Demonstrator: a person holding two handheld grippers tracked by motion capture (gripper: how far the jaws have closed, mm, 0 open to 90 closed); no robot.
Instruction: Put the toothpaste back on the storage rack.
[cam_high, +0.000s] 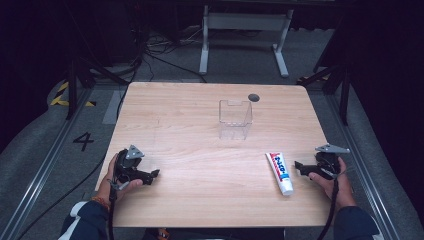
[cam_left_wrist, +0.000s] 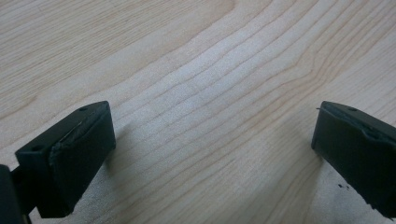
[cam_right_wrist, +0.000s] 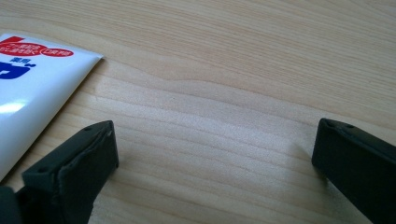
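Observation:
A white toothpaste tube (cam_high: 279, 172) with red and blue print lies flat on the wooden table (cam_high: 200, 110), right of centre near the front; its flat end (cam_right_wrist: 32, 79) reaches into the right gripper view at the left. My right gripper (cam_high: 299, 166) rests just right of the tube, open, with bare wood between its jaws. My left gripper (cam_high: 154, 174) rests at the front left of the table, open, over bare wood (cam_left_wrist: 210, 116). A clear plastic box (cam_high: 235, 119) stands upright mid-table, beyond the tube.
A small dark round disc (cam_high: 253, 97) sits near the table's far edge. Beyond the table is a white desk frame (cam_high: 245, 30) and cables on the floor. A floor mark "4" (cam_high: 83, 141) lies at the left.

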